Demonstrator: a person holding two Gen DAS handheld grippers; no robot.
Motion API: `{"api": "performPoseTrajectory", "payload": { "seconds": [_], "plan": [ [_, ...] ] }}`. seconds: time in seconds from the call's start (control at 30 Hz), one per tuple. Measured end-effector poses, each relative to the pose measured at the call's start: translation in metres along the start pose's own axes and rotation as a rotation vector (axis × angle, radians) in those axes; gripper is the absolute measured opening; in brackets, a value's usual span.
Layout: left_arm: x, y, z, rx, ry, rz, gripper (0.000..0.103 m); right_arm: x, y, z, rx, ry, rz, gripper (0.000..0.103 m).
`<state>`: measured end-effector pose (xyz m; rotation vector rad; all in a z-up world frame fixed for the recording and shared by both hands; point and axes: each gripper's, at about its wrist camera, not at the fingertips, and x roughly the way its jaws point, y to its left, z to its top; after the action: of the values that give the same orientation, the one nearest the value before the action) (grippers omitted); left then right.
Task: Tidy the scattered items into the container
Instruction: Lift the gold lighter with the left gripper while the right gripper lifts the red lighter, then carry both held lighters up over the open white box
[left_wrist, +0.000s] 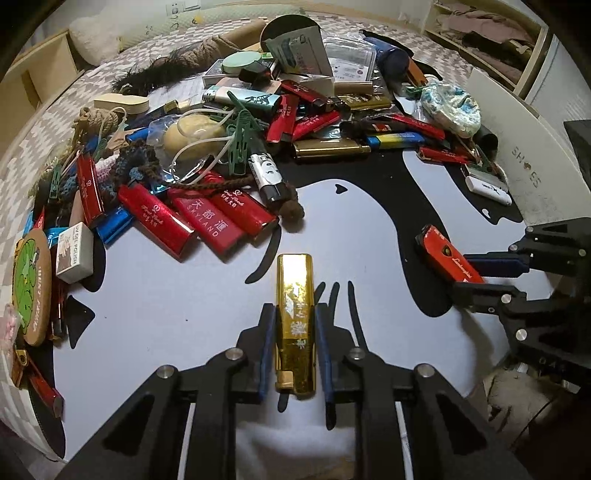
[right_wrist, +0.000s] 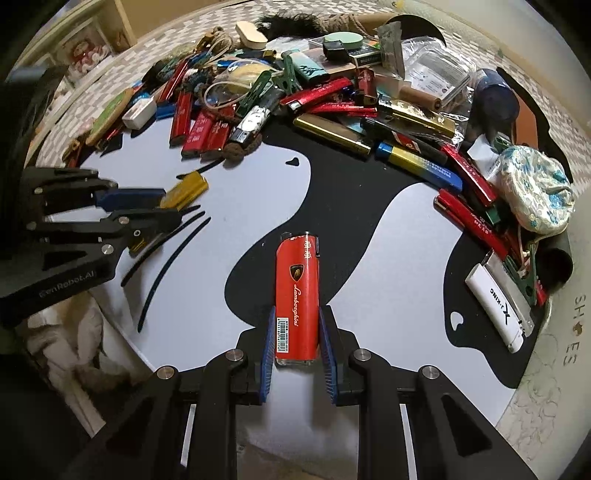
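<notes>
Your left gripper (left_wrist: 294, 325) is pinching one gold lighter (left_wrist: 295, 325), a glossy metallic slab with rounded corners, between its two blue ribbed pads (left_wrist: 266, 350); the lighter points toward 12 o'clock over the counter (left_wrist: 177, 295). Your right gripper (right_wrist: 296, 325) is pinching one orange-red lighter (right_wrist: 297, 299), smooth-cased with a Lamborghini crest and a barcode sticker, also between two blue pads (right_wrist: 266, 354). In the left wrist view that same right gripper sits at 3 o'clock.

The counter is a matte pale-grey sheet printed with curving black shapes. The pile (left_wrist: 258, 122) of scattered items arcs from 9 o'clock through 12 to 2 o'clock. At 10 o'clock three shiny red lighters (left_wrist: 199, 218) lie side by side, one lettered SKYLAND. Near them lie a green plastic clothes peg (left_wrist: 238, 140), a brown crocheted cord (left_wrist: 291, 210) and a small white box marked UV GEL POLISH (left_wrist: 74, 253). At 2 o'clock sit a crumpled blue-and-white pouch (left_wrist: 450, 107) and one white USB stick (left_wrist: 487, 190). A white board marked SHOES (left_wrist: 528, 166) stands at the counter's right edge; I cannot tell whether it is the container.
</notes>
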<state>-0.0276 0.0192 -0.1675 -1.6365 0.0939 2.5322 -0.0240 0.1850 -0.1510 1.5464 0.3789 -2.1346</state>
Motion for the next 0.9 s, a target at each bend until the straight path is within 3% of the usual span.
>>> {"api": "performPoseTrajectory", "payload": {
  "seconds": [0.23, 0.6, 0.9],
  "plan": [
    [-0.003, -0.002, 0.002, -0.003, -0.004, 0.001, 0.021, -0.003, -0.014, 0.005, 0.086, -0.019, 0.022, 0.023],
    [-0.017, -0.014, 0.018, 0.0, -0.037, -0.025, 0.021, -0.015, -0.03, 0.016, 0.234, -0.039, 0.182, 0.023],
    [-0.043, -0.012, 0.046, -0.039, -0.115, -0.038, 0.021, -0.047, -0.044, 0.039, 0.276, -0.138, 0.192, 0.023]
  ]
}}
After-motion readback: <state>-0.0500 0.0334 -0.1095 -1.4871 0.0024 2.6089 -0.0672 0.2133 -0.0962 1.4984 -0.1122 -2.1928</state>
